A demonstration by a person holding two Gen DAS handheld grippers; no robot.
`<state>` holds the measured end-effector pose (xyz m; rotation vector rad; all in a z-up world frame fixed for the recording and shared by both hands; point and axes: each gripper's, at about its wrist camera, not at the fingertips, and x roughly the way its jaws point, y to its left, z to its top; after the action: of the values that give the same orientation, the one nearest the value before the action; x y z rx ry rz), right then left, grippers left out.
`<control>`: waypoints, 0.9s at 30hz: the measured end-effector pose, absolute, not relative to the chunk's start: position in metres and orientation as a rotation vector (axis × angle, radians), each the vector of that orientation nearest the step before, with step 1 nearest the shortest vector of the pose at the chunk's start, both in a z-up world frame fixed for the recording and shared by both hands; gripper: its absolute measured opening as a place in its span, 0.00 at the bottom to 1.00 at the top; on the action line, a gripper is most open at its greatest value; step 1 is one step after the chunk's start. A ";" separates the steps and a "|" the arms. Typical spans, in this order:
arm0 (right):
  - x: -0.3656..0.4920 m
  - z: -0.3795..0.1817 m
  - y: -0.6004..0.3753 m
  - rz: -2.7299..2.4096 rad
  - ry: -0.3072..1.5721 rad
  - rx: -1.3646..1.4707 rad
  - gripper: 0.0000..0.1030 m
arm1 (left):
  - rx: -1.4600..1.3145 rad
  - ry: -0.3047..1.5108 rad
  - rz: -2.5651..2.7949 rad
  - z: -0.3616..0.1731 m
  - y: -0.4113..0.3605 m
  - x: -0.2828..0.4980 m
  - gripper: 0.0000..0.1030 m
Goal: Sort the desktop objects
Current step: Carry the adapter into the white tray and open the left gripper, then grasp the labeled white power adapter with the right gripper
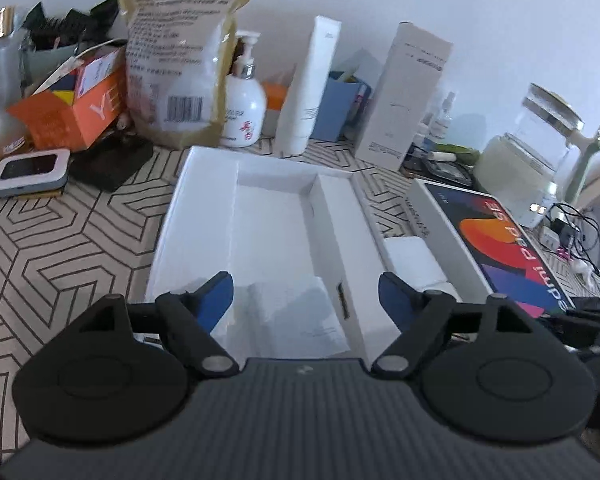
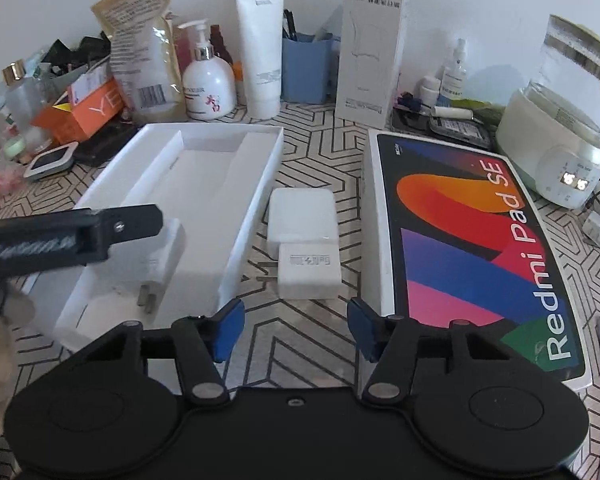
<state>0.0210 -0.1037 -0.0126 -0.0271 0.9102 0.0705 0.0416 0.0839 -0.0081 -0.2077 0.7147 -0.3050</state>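
**A:** Where do the task's things lie?

**B:** A white charger [image 2: 162,260] lies inside the open white box tray [image 2: 260,184], near its front end, prongs pointing toward the camera. A second white charger [image 2: 310,274] sits on the patterned tabletop [image 2: 308,148] just right of the tray, touching a white block [image 2: 302,216] behind it. Both lie between the tray and the Redmi Pad SE box lid [image 2: 472,248], which lies flat to the right.

**A:** And the claws?

**B:** The right gripper [image 2: 296,330] hovers over the bare tabletop in front of the second charger. Its blue pads [image 2: 230,332] stand apart with nothing between them, and the charger lies beyond the tips, untouched. The left gripper [image 1: 306,300] hangs over the near end of the tray, its pads spread and pinching nothing. In the right wrist view its black finger [image 2: 120,226] crosses just above the charger in the tray; whether it touches cannot be told.

**A:** What stands behind?

**B:** Along the wall: an orange carton [image 2: 80,114], a tan pouch [image 2: 144,48], a white pump bottle [image 2: 208,84], a white tube [image 2: 262,52] standing on its cap, a blue holder [image 2: 306,68] and a tall white carton [image 2: 374,44]. At far right is a glass kettle [image 2: 568,92] on a lit base.
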 end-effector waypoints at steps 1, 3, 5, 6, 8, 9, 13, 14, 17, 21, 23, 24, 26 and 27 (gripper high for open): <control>0.023 -0.013 -0.104 0.072 0.915 -0.029 0.55 | -0.215 0.724 -0.323 -0.008 0.083 0.041 0.77; 0.026 -0.015 -0.104 0.074 0.924 -0.032 0.51 | -0.228 0.737 -0.343 -0.009 0.083 0.041 0.77; 0.030 -0.017 -0.105 0.081 0.931 -0.032 0.50 | -0.227 0.733 -0.347 -0.008 0.082 0.039 0.77; 0.032 -0.017 -0.105 0.090 0.933 -0.028 0.48 | -0.223 0.723 -0.347 -0.007 0.082 0.037 0.77; 0.039 -0.019 -0.106 0.112 0.939 -0.022 0.47 | -0.216 0.698 -0.341 -0.004 0.084 0.036 0.77; 0.043 -0.020 -0.106 0.121 0.941 -0.023 0.46 | -0.217 0.692 -0.335 -0.004 0.085 0.036 0.77; 0.052 -0.021 -0.103 0.091 0.908 -0.096 0.45 | -0.235 0.673 -0.311 0.000 0.094 0.038 0.77; 0.053 -0.021 -0.103 0.073 0.899 -0.120 0.45 | -0.230 0.662 -0.306 0.001 0.095 0.038 0.77; 0.057 -0.021 -0.108 0.090 0.895 -0.114 0.46 | -0.198 0.643 -0.295 0.002 0.093 0.038 0.77; 0.065 -0.020 -0.113 0.111 0.904 -0.115 0.46 | -0.174 0.657 -0.292 -0.002 0.090 0.041 0.77; 0.066 -0.021 -0.113 0.119 0.905 -0.134 0.46 | -0.187 0.676 -0.305 -0.004 0.089 0.043 0.77; 0.065 -0.021 -0.112 0.121 0.902 -0.146 0.46 | -0.199 0.683 -0.316 -0.005 0.090 0.044 0.77; 0.065 -0.022 -0.111 0.125 0.897 -0.164 0.46 | -0.216 0.696 -0.324 -0.006 0.091 0.046 0.77; 0.065 -0.022 -0.111 0.125 0.895 -0.163 0.46 | -0.220 0.703 -0.321 -0.007 0.092 0.047 0.77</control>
<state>0.0646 -0.1112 -0.0224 -0.1632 0.8946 0.1247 0.0466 0.0918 -0.0071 -0.2196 0.7031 -0.3213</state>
